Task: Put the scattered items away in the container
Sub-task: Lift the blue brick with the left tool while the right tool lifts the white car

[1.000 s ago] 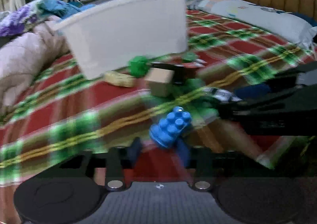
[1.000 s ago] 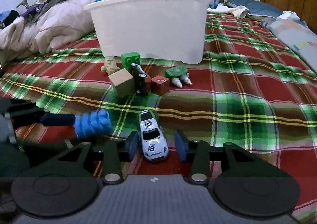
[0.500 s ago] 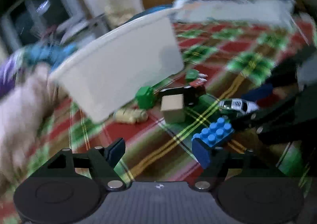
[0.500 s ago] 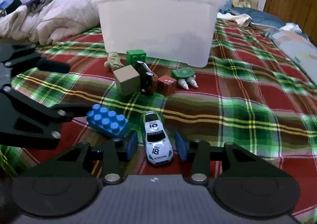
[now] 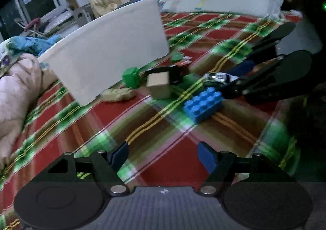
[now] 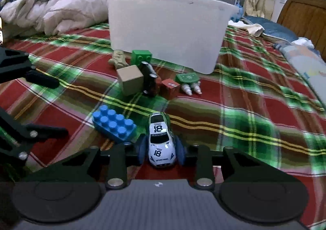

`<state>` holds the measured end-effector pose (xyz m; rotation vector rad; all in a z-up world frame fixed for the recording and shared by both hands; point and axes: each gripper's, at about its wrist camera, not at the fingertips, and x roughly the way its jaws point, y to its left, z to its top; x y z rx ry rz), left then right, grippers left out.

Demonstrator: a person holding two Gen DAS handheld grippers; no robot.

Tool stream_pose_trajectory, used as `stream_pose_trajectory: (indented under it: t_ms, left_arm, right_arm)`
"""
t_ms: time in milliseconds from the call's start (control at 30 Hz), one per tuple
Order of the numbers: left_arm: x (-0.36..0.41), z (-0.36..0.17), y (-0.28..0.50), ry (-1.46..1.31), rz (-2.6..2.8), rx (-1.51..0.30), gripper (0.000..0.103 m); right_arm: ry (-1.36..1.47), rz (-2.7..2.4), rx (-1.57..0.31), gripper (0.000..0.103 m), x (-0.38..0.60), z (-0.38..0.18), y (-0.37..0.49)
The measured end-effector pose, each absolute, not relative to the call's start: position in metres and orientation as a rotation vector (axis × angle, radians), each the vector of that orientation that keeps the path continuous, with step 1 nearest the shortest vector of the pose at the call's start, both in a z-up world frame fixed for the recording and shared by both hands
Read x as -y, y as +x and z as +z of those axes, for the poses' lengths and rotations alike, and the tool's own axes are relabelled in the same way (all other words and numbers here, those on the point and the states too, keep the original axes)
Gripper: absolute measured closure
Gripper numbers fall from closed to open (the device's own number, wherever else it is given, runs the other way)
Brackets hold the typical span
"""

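Only the right wrist view showed the right gripper [image 6: 162, 151] clenched on the racing car [image 6: 161, 140]; the left gripper [image 5: 163, 154] gaped empty.

A red-and-green plaid bedspread [image 6: 254, 95] covers the bed, with a rumpled pinkish duvet [image 6: 61, 14] far left, a wooden headboard [image 6: 303, 16] and pillow [image 5: 224, 3] far right.

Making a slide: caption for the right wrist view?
Right claw closes on white toy car; blue brick beside it, white bin behind.
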<state>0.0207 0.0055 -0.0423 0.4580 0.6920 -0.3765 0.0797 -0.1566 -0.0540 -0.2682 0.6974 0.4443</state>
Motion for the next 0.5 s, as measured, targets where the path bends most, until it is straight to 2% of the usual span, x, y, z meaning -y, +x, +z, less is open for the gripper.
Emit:
stream_pose_trajectory:
  t_ms: [233, 500]
  left_arm:
    - [0.024, -0.044, 0.016, 0.573, -0.413, -0.630, 0.026]
    - [0.030, -0.045, 0.031, 0.603, -0.436, -0.624, 0.026]
  right_arm:
    - [-0.154, 0.373, -0.727, 0.069, 0.185, -0.049, 0.085]
    - [-0.160, 0.370, -0.723, 0.068, 0.181, -0.054, 0.084]
